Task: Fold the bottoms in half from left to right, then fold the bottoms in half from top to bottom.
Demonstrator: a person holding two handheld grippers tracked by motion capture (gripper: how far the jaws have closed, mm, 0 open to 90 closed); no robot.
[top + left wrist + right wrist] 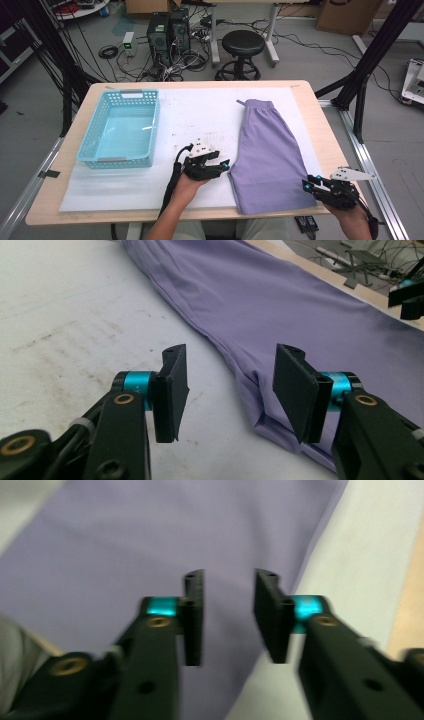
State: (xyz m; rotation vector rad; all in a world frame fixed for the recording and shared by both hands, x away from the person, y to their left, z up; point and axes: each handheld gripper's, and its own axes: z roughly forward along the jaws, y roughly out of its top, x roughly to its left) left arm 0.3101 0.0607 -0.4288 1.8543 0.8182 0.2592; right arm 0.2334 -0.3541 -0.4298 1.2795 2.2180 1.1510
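A folded pair of purple shorts (267, 150) lies flat on the white mat (200, 115), waistband at the far end. My left gripper (226, 165) rests at the shorts' near left corner. In the left gripper view my left gripper (230, 385) is open, and the folded hem of the shorts (300, 305) lies by the right-hand jaw without being pinched. My right gripper (306, 184) hovers at the shorts' near right corner. In the blurred right gripper view my right gripper (230, 615) is open over the edge of the shorts (125, 545), with nothing pressed between the pads.
A light blue plastic basket (97, 125) stands on the mat's left side with nothing in it. The wooden table (310, 95) borders the mat. Beyond the far edge are a black stool (243, 45), computer towers and cables on the floor.
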